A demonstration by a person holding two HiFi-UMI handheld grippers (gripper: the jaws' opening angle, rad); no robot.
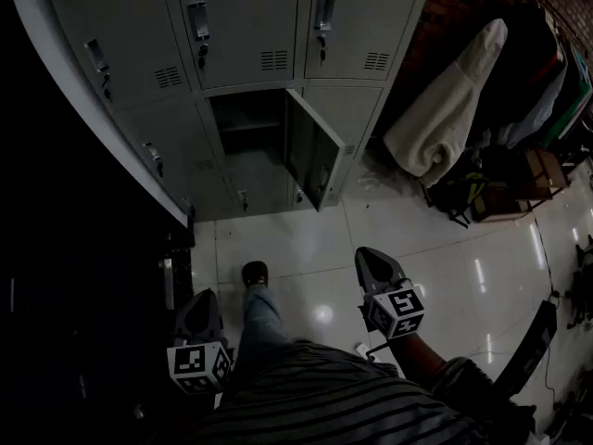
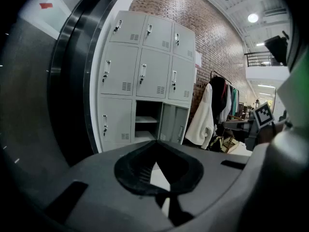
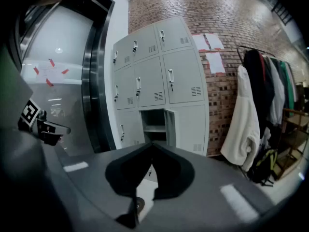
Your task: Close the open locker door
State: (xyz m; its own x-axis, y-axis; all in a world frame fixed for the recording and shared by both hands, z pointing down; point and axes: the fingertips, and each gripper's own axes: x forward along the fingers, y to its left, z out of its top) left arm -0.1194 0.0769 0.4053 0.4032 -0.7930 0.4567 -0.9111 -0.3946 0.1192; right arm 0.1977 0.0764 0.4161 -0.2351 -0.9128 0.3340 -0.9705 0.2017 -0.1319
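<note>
A grey bank of lockers (image 1: 246, 26) stands ahead. Its bottom middle compartment (image 1: 248, 123) is open, and the door (image 1: 313, 154) swings out to the right. In the left gripper view the open door (image 2: 179, 124) shows edge-on beside the dark compartment (image 2: 146, 122). In the right gripper view the door (image 3: 170, 124) stands just right of the shelf. My left gripper (image 1: 202, 297) and right gripper (image 1: 369, 253) hang low over the tiled floor, well short of the lockers. Both are shut with nothing held; the tips meet at the left gripper (image 2: 156, 142) and the right gripper (image 3: 152, 145).
A white coat (image 1: 445, 109) and darker clothes hang on a rack right of the lockers, with bags (image 1: 482, 197) on the floor below. A dark curved wall (image 1: 83, 202) runs down the left side. The person's leg and shoe (image 1: 254, 273) are between the grippers.
</note>
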